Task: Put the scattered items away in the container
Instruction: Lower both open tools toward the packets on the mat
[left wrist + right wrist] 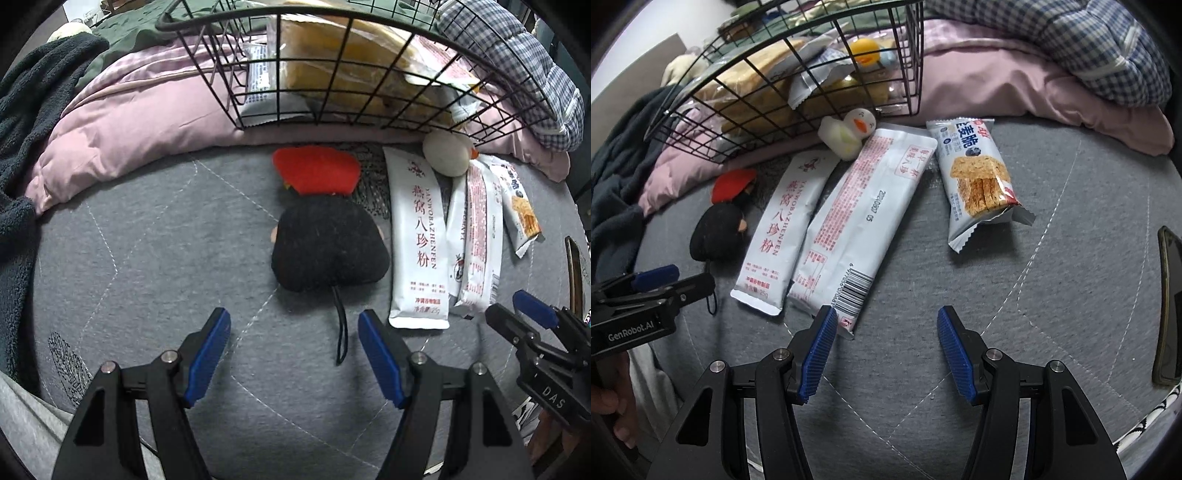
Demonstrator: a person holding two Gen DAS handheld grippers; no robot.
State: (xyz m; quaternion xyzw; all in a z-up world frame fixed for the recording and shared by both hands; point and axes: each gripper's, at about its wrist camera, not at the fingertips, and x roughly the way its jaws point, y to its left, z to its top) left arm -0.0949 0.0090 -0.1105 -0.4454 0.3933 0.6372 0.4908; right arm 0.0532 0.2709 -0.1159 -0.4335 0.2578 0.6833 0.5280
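A black wire basket (295, 18) (908, 66) rests on a pink quilt and holds bread, sachets and a yellow duck (865, 51). On the grey mat lie a black plush doll with a red hat (325, 243) (718, 229), two long white sachets (417, 236) (783, 229) (864, 221), a cracker packet (519, 206) (979, 181) and a white duck (448, 153) (849, 131). My left gripper (294, 350) is open and empty, just short of the doll's cord. My right gripper (886, 350) is open and empty, near the end of the larger sachet.
A pink quilt (129, 122) (1015, 92) borders the mat at the back, with a dark fleece blanket (22, 147) at left and a checked pillow (1089, 48) at right. A dark phone (1169, 302) lies at the mat's right edge.
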